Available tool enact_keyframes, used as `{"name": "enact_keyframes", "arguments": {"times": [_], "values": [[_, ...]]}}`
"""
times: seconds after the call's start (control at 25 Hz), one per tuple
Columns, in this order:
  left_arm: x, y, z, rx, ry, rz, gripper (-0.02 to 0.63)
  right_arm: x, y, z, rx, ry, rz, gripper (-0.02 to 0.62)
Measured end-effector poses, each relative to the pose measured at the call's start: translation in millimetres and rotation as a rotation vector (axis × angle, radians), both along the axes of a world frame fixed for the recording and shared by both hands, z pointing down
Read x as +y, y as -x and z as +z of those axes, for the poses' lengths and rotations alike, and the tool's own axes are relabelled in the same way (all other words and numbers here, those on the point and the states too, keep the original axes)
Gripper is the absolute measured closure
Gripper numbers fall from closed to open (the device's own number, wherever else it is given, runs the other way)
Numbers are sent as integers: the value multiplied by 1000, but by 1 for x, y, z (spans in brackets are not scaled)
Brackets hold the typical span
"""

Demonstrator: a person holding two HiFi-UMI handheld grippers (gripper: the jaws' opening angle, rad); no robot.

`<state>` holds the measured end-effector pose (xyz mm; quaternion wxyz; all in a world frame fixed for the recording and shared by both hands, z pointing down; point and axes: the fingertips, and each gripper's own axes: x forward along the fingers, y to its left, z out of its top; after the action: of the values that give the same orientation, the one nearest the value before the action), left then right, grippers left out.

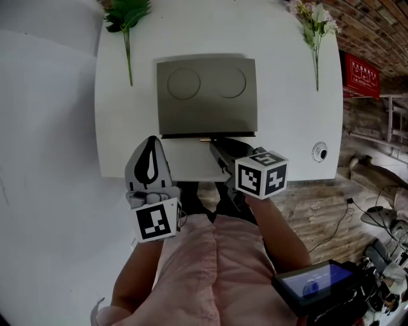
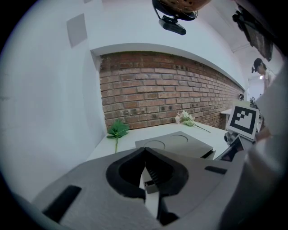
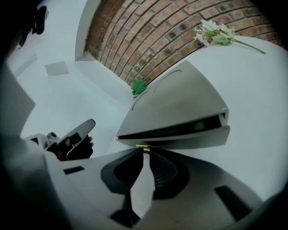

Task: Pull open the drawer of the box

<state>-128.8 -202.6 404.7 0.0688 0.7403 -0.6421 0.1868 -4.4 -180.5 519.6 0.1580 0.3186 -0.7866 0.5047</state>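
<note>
While the right tool point(image 3: 144, 152) pinches its brass tab point(image 3: 143, 147), left tool point(image 2: 145, 152) closed empty, the grey drawer point(image 3: 189, 137) sits ajar.

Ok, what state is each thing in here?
drawer: ajar, dark gap under the box top
handle: pinched between the right gripper's jaws
right gripper: jaws shut on the handle
left gripper: jaws shut, empty, clear of the box
green sprig: lying flat on the table
flower sprig: lying flat on the table
</note>
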Motion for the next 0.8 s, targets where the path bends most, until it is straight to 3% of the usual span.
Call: {"name": "enact_keyframes", "arguments": {"times": [0.8], "values": [[13,-5,-7,-4,-25,9,597,27,-2,3,4,0,-9,548]]}}
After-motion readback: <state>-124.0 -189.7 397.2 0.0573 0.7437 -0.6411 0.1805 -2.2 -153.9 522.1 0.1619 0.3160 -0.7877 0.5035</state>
